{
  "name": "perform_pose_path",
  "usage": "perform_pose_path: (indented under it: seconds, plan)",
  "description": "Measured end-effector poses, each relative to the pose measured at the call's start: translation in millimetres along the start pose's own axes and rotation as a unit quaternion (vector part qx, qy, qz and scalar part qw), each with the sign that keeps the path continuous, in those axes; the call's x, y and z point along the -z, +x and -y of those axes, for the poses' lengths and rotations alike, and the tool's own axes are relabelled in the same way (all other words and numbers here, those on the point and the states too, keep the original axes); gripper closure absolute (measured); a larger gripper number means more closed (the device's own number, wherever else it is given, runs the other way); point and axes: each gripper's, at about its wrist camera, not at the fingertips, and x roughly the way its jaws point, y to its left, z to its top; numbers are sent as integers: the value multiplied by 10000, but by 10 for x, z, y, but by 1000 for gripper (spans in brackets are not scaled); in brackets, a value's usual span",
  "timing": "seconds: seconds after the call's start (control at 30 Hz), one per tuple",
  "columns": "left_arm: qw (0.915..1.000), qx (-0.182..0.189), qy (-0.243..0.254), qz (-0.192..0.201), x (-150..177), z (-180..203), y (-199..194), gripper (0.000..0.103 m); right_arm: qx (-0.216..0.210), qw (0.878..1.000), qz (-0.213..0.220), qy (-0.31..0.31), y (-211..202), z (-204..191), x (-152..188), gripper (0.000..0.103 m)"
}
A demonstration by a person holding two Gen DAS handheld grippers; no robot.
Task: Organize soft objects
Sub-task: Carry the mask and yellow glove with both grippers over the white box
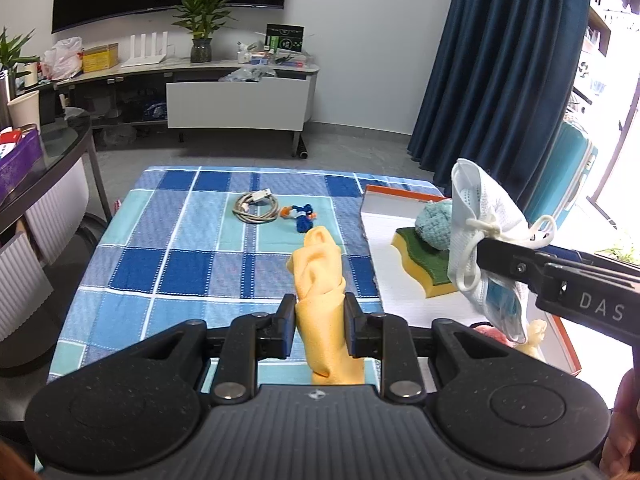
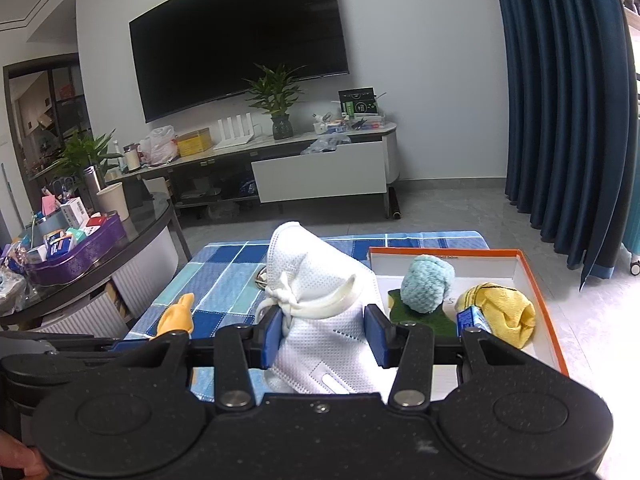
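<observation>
- Left gripper (image 1: 320,330) is clamped on the yellow cloth (image 1: 320,280), raised above the checked tablecloth (image 1: 180,248).
- Right gripper (image 2: 324,334) grasps the white face mask (image 2: 316,300), left of the orange-rimmed tray (image 2: 544,312).
- Advised: carry both over the tray's bare floor, clear of the sponge (image 1: 428,268), before releasing.

This is a home living room, as shown by the large wall-mounted television (image 2: 240,44) above a long low media console (image 2: 280,156) with a potted plant (image 2: 276,96) and household clutter, a glass-topped side table (image 2: 100,256), floor-length blue curtains (image 2: 560,120) and a tiled floor (image 2: 460,208).
</observation>
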Motion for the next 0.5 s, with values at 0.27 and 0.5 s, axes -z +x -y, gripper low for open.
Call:
perform_pose_path:
  seconds: [0.27,0.5]
  plan:
    - [9999,110,118,-50,-11,129,57,78,89,9999,18,82,-15,105,6,49]
    - [9995,219,226,-104,-35,270,126,78,233,9996,47,179,-54,246,2,49]
